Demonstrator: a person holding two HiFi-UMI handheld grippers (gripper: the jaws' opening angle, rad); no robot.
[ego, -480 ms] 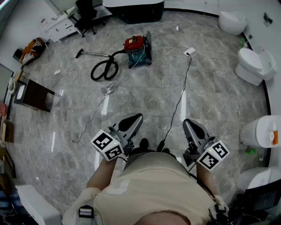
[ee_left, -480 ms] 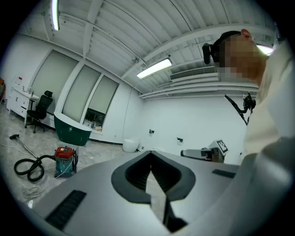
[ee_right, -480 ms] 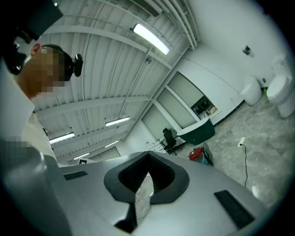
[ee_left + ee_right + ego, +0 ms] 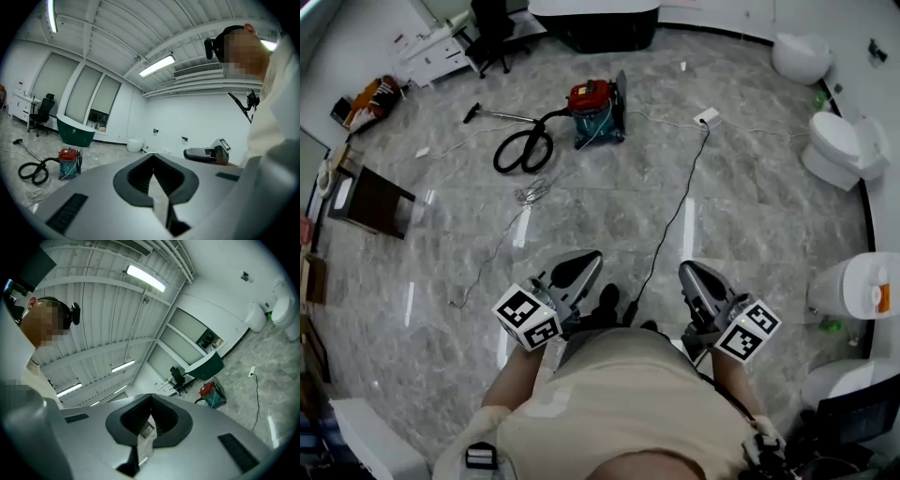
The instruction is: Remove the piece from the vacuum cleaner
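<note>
The vacuum cleaner (image 4: 594, 109) sits way across the floor (image 4: 750, 187) with its hose (image 4: 521, 150) looped beside it, well apart from both grippers. Can't really tell which piece comes off, it's too small from here. I'd walk right up first, then pick the joint. Left gripper (image 4: 586, 261) and right gripper (image 4: 689, 272): jaws pressed together, holding nothing.

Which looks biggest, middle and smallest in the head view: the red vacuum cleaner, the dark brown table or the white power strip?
1. dark brown table, a bit bigger
2. red vacuum cleaner, not counting its hose
3. white power strip, clearly smallest
</note>
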